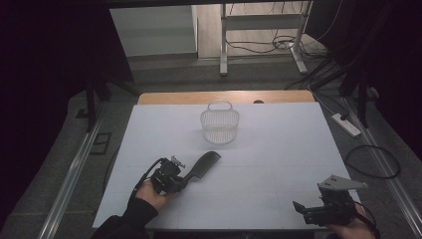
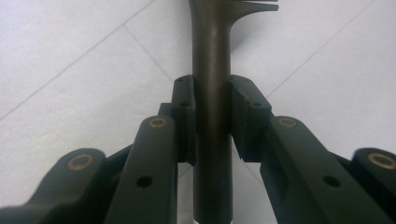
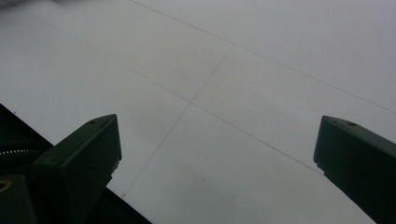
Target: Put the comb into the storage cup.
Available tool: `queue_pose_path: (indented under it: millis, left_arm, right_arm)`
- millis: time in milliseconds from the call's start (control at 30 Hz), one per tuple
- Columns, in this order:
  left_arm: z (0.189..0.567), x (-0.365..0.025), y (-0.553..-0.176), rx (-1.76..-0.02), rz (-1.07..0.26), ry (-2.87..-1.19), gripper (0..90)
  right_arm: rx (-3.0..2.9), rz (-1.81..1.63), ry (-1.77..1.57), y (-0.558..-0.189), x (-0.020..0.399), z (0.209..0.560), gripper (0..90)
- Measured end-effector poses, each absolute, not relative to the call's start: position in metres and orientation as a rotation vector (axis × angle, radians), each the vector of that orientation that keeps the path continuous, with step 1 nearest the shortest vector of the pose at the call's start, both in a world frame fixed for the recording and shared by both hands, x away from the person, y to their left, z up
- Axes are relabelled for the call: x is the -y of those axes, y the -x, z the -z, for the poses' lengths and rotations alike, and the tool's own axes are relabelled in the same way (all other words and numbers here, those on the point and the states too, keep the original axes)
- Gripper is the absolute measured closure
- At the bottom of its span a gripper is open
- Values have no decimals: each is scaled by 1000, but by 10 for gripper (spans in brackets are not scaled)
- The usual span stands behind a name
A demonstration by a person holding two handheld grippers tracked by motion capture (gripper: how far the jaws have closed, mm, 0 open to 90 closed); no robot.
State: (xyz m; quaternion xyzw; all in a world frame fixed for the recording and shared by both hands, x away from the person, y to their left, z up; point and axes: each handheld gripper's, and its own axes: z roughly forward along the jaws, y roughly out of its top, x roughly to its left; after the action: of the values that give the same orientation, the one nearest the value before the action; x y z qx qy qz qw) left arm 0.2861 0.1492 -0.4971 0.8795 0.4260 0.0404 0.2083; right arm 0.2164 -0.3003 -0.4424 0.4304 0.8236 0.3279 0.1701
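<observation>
black comb's [image 2: 212,93] handle squarely between the left gripper's [image 2: 212,116] clamped fingers [image 2: 184,112]

One black comb [image 1: 203,167], one white wire basket [image 1: 220,123], two grippers, apparently nothing else on the table.

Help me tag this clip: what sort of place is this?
Probably a lab or recording workspace: a white-covered table edged by dark curtains, loose cables and a power strip on grey carpet, and a metal frame behind.

The comb [image 2: 212,70] runs off the top edge in the left gripper view, its teeth mostly cut off
</observation>
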Motion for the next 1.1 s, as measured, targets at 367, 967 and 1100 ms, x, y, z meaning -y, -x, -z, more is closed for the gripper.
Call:
queue_pose_path:
  millis: [367,967,1100]
  left_arm:
    - [482,-149,-277,-1071,-182,-2368,724]
    - [466,-151,-267,-975,-228,-2258,724]
    - [463,-151,-265,-963,-231,-2232,723]
  right_arm:
    - [-2339,-939,-1213,-216,300,442,16]
    - [-2344,-961,-1183,-214,300,441,11]
    - [-2350,-979,-1169,-214,300,441,4]
